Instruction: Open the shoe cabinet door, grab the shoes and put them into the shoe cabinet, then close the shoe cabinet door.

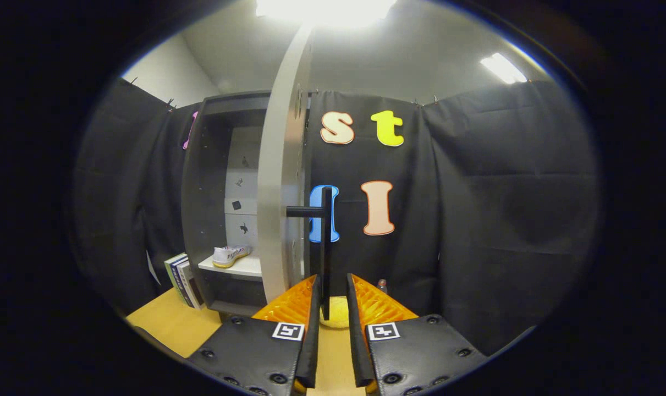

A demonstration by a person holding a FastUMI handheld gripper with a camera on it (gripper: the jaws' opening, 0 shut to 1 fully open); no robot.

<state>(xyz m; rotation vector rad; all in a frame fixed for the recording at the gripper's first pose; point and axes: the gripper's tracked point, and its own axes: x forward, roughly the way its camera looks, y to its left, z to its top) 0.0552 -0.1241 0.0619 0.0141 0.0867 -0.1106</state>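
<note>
While claw (331, 294) nearly closed around door handle (325, 242), yellow tabletop (170, 324), black-draped booth.

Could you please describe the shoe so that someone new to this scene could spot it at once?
Find the dark shoe cabinet with its pale door swung open. On its white shelf lies the shoe, a pale sneaker, unlike the upright books outside the cabinet.
</note>
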